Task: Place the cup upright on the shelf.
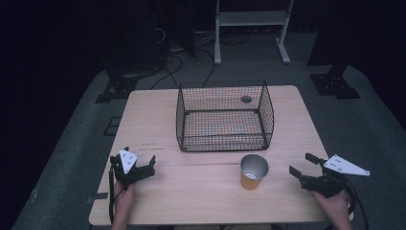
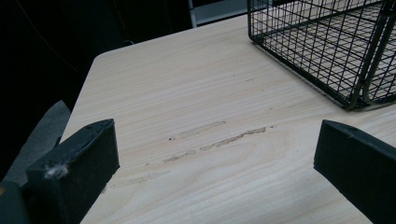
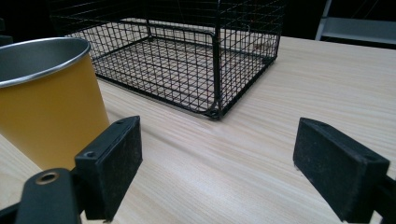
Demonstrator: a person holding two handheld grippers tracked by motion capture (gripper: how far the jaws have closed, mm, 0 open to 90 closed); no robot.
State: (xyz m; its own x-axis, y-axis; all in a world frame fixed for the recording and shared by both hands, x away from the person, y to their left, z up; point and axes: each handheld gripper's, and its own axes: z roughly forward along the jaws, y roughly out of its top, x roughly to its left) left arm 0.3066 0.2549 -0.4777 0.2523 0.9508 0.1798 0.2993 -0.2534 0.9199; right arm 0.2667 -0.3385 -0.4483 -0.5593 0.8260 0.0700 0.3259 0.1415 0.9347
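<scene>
A black wire basket [image 1: 225, 117] stands empty on the middle of the wooden table [image 1: 191, 196]. In front of its right corner is an upright orange cup [image 1: 253, 172] with a metal inside. My left gripper [image 1: 139, 162] rests open near the table's front left, pointing toward the basket [image 2: 327, 46], with only bare wood between its jaws [image 2: 217, 149]. My right gripper [image 1: 301, 164] is open at the front right, a short way right of the cup. In the right gripper view the cup [image 3: 46, 107] stands just left of the left jaw, apart from it, and the basket [image 3: 187, 56] lies ahead of the gripper [image 3: 217, 149].
A small dark round hole [image 1: 246, 99] marks the table behind the basket. Beyond the table are grey floor, black stand feet [image 1: 335, 86], loose cables [image 1: 172, 62] and a white frame [image 1: 251, 28]. Bare wood lies between the two grippers.
</scene>
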